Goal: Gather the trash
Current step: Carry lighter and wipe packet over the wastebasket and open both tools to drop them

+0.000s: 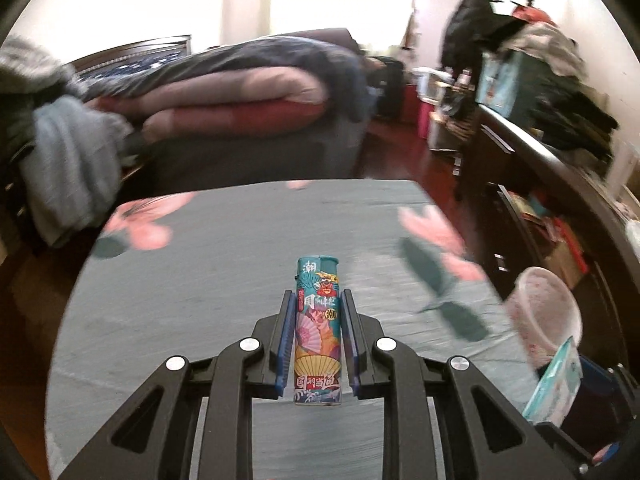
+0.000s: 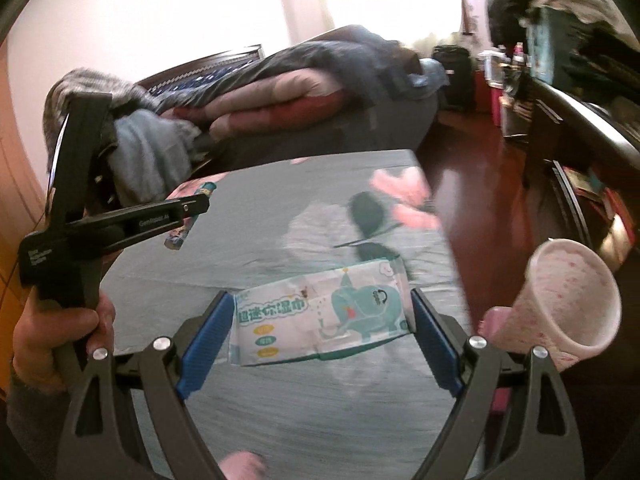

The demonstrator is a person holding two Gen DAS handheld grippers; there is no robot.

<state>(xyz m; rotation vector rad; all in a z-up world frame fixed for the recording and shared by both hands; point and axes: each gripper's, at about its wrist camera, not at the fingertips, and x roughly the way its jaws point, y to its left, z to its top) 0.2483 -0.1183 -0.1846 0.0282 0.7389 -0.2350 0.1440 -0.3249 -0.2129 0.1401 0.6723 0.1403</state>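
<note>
Lighter (image 1: pixel 318 330) between left tongs (image 1: pixel 316 300); wipes pack (image 2: pixel 320 316) between right tongs (image 2: pixel 322 300); cup (image 2: pixel 568 300) right

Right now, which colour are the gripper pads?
Blue, clearest in the right wrist view on the right gripper pads.

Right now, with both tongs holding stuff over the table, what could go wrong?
1. The lighter is pinched only along its thin sides in the left tongs; it might slip and drop.
2. The wipes pack is soft and spans the right tongs, so it may sag out before reaching the pink bin.

Patterned lighter (image 1: pixel 318 330) upright – wipes pack (image 2: pixel 320 318) held flat
</note>
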